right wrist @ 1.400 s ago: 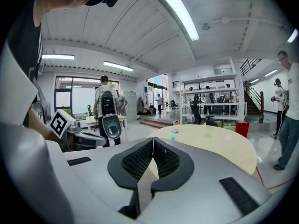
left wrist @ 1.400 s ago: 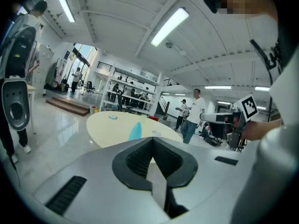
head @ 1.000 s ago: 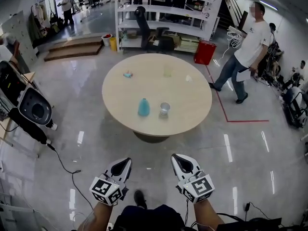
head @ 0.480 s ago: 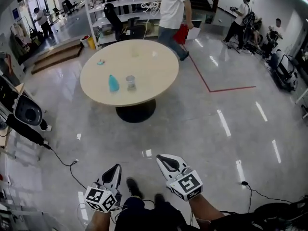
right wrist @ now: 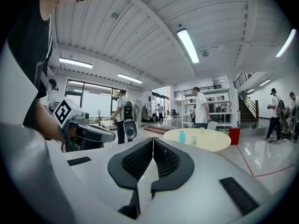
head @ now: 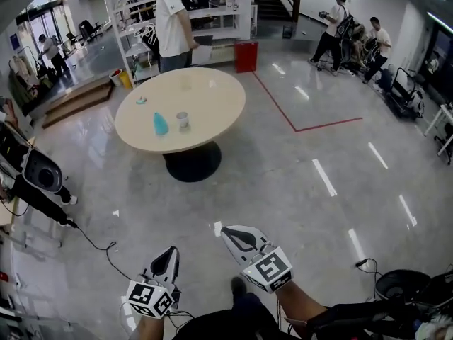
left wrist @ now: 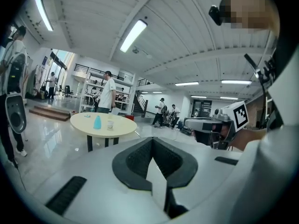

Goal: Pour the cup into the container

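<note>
A round beige table [head: 212, 101] stands far ahead on the left, well beyond both grippers. On it are a blue bottle-shaped container [head: 161, 124] and, just to its right, a small clear cup [head: 183, 121]. Both also show small in the left gripper view, container [left wrist: 97, 122] and cup [left wrist: 110, 123], and in the right gripper view, container [right wrist: 181, 136] and cup [right wrist: 193, 140]. My left gripper [head: 172, 252] and right gripper [head: 228, 231] hang low over the floor near my feet. Each has its jaws pressed together with nothing between them.
A person in a white shirt [head: 170, 23] stands right behind the table, before a shelf rack [head: 212, 6] and a red bin [head: 246, 55]. A black speaker-like device [head: 41, 176] and cable [head: 92, 239] lie left. Red floor tape [head: 297, 122] runs right; more people [head: 340, 23] stand far right.
The table now lies farther off and more to the left in the head view. The person in white walked from the table's right side to behind it. Both grippers stayed shut.
</note>
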`<state>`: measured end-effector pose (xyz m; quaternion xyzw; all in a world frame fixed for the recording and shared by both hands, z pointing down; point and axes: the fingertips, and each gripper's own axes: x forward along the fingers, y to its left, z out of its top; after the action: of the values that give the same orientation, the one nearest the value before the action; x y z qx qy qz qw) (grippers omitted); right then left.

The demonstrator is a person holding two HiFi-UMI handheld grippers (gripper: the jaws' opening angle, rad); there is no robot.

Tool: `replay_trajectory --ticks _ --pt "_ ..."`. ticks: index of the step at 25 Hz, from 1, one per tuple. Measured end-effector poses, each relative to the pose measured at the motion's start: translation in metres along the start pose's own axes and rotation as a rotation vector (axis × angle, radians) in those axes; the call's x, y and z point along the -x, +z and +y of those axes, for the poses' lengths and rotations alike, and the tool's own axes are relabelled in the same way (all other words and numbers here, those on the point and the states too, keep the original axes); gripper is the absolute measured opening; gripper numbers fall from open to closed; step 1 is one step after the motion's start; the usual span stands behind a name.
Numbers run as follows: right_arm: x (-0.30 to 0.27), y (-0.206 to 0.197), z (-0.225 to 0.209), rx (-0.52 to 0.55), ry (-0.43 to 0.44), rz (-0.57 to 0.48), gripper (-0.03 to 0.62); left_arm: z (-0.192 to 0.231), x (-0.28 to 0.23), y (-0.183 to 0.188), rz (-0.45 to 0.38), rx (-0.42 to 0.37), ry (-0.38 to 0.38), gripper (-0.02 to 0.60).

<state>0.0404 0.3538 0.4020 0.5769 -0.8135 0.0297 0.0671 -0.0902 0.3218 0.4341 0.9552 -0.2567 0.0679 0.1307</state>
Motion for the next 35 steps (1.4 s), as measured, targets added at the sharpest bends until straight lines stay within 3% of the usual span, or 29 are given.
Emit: replay_trajectory --ticks 7,15,22,27,32,35 --pt "0.038 -0.018 0.122 0.000 -0.015 0.031 0.008 -0.005 0.128 -0.064 0.006 0.075 0.020 0.000" --pt "0.099 -0.014 0.223 0.005 -0.052 0.069 0.008 -0.026 0.217 -0.082 -0.027 0.113 -0.013 0.000" --pt "0.179 -0.013 0.260 0.009 -0.037 0.031 0.008 -0.095 0.262 -0.083 -0.067 0.067 -0.014 0.000" --pt "0.247 -0.022 0.271 0.011 -0.007 0.016 0.008 -0.160 0.280 -0.098 -0.059 0.084 -0.009 0.000" --pt "0.288 -0.031 0.263 -0.065 -0.059 -0.005 0.008 -0.207 0.289 -0.108 -0.033 0.064 -0.025 0.000" --pt "0.290 -0.027 0.273 -0.057 -0.070 -0.016 0.008 -0.210 0.305 -0.106 -0.042 0.053 -0.036 0.000"
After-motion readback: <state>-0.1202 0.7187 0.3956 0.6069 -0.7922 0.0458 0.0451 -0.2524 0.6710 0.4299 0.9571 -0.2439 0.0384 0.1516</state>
